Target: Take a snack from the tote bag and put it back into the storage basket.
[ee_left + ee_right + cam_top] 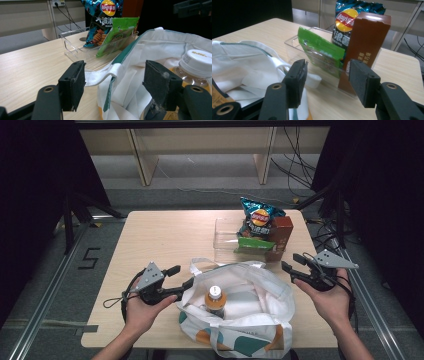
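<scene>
A white tote bag [250, 305] with teal and orange patches lies open at the table's near edge. Inside it stands a bottle [215, 300] of amber drink with a white cap [198, 60]. My left gripper [181, 276] is open at the bag's left rim, and in the left gripper view [113, 82] the bag's handle [102, 76] runs between the jaws without being clamped. My right gripper [293, 263] is open just right of the bag; in the right gripper view [327, 80] it faces the clear bin [317, 61].
The clear plastic bin [225, 242] at the back right holds a blue chips bag [260, 217], a green packet [255, 245] and a brown carton [282, 237]. Bare table [160, 240] spreads to the left. Wooden shelf legs and cables stand beyond the table.
</scene>
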`<state>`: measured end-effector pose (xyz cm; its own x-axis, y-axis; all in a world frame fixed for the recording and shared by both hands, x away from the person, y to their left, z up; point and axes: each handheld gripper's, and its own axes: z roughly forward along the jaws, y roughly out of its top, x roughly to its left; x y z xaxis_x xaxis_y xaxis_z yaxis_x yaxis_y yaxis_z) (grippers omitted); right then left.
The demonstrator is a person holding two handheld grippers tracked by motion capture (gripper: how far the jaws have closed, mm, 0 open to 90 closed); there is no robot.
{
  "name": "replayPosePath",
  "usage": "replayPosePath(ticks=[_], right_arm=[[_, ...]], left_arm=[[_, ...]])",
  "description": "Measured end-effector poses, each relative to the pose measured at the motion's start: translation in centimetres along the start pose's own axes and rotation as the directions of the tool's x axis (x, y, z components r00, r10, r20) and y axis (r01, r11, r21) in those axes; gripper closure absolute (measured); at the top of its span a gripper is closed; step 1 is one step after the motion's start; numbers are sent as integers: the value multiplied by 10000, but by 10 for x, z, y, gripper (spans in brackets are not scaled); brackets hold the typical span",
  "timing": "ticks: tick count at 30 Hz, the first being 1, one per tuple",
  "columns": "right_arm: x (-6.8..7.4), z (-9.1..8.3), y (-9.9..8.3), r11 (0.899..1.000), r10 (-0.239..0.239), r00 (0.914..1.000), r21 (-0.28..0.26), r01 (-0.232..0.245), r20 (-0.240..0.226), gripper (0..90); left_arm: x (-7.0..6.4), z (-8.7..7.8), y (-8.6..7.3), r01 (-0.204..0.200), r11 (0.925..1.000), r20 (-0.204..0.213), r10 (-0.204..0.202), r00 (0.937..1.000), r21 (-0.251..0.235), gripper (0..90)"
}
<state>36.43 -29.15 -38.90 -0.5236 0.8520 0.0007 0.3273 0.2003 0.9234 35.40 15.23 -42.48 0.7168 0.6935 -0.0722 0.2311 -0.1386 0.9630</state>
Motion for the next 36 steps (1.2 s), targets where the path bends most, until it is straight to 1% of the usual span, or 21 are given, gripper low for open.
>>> replayPosePath(ticks=[1, 2, 4, 5, 6, 7, 8, 9, 11, 12, 14, 19, 21, 22, 25, 27, 29, 30, 32, 33, 36], right_arm=[[0, -3, -1, 9998, 124, 9999, 137, -125, 107, 482], [-2, -3, -3, 9999, 102, 9999, 28, -102, 100, 482], [-4, -5, -5, 9995, 286, 9994, 99, -288, 213, 481], [-8, -5, -6, 9999, -85, 9999, 66, 84, 125, 481], [-7, -6, -7, 9998, 156, 9996, 119, -159, 252, 481], [-8, -6, -8, 10000, 87, 9996, 35, -88, 270, 481], [-7, -6, -8, 9993, 373, 9993, 90, -374, 100, 480], [-8, -7, -8, 9994, 313, 9992, 140, -317, 230, 480], [-11, -6, -9, 9999, 107, 9996, 128, -110, 272, 479], [-11, -6, -9, 9999, 143, 9994, 27, -144, 312, 478], [-8, -7, -10, 9985, 498, 9985, 233, -503, 221, 478], [-9, -7, -11, 9992, 340, 9993, 190, -343, 167, 477], [-9, -7, -11, 9992, 316, 9992, 244, -322, 260, 477], [-11, -7, -11, 9997, 119, 9996, 196, -125, 265, 477], [-12, -9, -12, 9988, 331, 9985, 355, -347, 439, 476], [-14, -8, -12, 9996, 242, 9989, 123, -248, 396, 476], [-15, -9, -12, 9996, 189, 9991, 187, -197, 385, 475], [-14, -9, -13, 9991, 389, 9985, 172, -396, 386, 475], [-17, -9, -13, 9994, 274, 9990, 209, -281, 340, 474], [-14, -9, -13, 9981, 543, 9978, 269, -553, 388, 474], [-14, -8, -14, 9985, 472, 9981, 260, -483, 397, 473]], left_arm=[[-1, 1, 0, 17, 10000, 47, -16, 10000, -77, 331], [-1, 0, 1, -16, 10000, -5, 16, 10000, -11, 331], [-2, -1, 1, 5, 10000, -56, -6, 10000, -24, 331], [-3, -1, 2, 30, 10000, -72, -30, 10000, -47, 330], [-3, -1, 3, 48, 10000, -54, -48, 10000, -86, 331], [-3, -2, 4, 22, 9999, -79, -23, 10000, -111, 330], [-3, -2, 4, 35, 9999, -97, -36, 9999, -117, 330], [-3, -2, 4, 68, 9997, -25, -68, 10000, -216, 330], [-3, -3, 3, 2, 9999, -59, -3, 10000, -115, 330], [-4, -4, 3, 25, 9999, -40, -26, 10000, -120, 331], [-4, -4, 4, 17, 9998, 2, -17, 10000, -217, 331], [-7, -7, 6, -1, 9998, 78, 3, 10000, -203, 334], [-10, -8, 8, -36, 9995, 247, 43, 9997, -302, 338], [-13, -9, 9, -16, 9996, 262, 23, 9997, -275, 342], [-18, -9, 11, 32, 9990, 662, -3, 9978, -444, 351], [-24, -10, 11, 66, 9993, 781, -37, 9969, -370, 353], [-29, -9, 11, 81, 9991, 1052, -37, 9944, -413, 357], [-32, -9, 10, 186, 9989, 1177, -135, 9930, -422, 360], [-36, -9, 10, 194, 9995, 1265, -162, 9918, -246, 367], [-38, -7, 9, 135, 9996, 1348, -101, 9908, -242, 371], [-46, -3, 8, 155, 9998, 1637, -136, 9864, -107, 384]])
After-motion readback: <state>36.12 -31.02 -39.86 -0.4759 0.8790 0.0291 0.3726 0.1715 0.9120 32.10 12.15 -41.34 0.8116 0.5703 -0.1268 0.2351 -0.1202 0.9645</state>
